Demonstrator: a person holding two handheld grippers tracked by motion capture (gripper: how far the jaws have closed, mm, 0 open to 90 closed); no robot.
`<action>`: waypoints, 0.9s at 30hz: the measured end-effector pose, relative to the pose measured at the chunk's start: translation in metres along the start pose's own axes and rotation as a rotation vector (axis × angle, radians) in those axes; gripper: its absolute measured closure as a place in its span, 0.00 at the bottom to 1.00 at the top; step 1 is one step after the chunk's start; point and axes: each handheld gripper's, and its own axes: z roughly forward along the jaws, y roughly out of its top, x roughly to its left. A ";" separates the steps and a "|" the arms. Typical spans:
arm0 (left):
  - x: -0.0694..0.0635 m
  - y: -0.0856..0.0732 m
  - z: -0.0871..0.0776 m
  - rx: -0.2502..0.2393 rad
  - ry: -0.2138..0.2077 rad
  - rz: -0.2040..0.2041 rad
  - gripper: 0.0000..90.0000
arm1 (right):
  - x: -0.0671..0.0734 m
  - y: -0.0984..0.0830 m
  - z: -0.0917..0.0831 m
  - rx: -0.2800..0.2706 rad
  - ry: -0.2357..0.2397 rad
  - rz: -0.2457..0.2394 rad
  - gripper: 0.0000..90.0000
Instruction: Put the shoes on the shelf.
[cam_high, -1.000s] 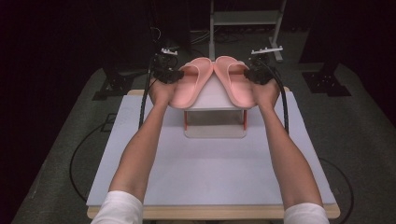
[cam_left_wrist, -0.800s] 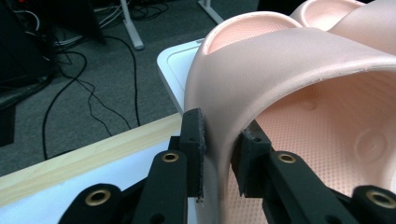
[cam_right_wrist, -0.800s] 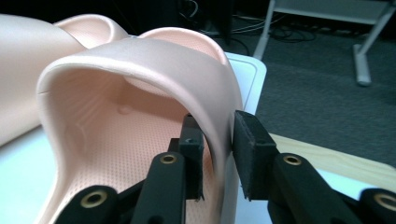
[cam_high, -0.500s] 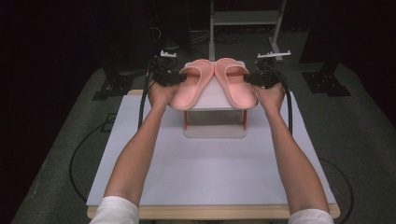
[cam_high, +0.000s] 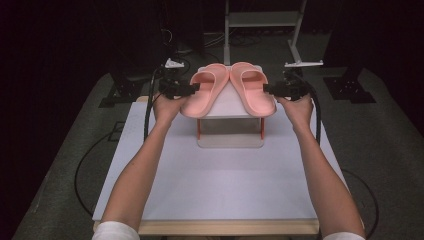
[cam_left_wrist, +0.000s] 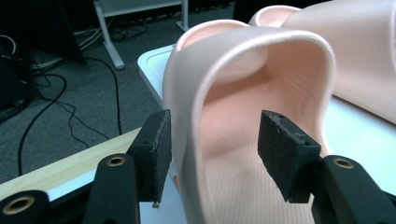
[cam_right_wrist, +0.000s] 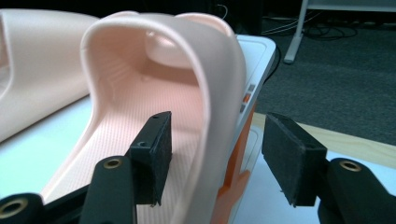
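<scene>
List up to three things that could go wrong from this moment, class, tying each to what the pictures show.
1. Both slippers overhang the small raised stand; a nudge might tip one off.
2. The left gripper is open astride the left slipper strap edge; the soft strap may fold when squeezed.
3. The right gripper straddles the right slipper strap close to the stand's edge and might catch it.

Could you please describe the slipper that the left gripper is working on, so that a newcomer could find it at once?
On the white table, look to the far end, where a small white stand with orange legs holds two pink slippers side by side. The left slipper is the one whose outer strap edge sits between the open jaws of the left gripper.
</scene>
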 end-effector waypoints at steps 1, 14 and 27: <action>0.000 -0.002 -0.002 -0.015 0.003 -0.003 0.49 | 0.000 -0.002 -0.002 -0.003 0.002 -0.004 0.47; 0.021 -0.021 -0.030 -0.025 0.029 -0.029 0.66 | -0.003 -0.016 -0.031 -0.056 -0.023 -0.037 0.60; 0.030 -0.045 -0.024 0.027 0.080 -0.045 0.65 | -0.007 -0.030 -0.032 -0.032 -0.101 -0.061 0.62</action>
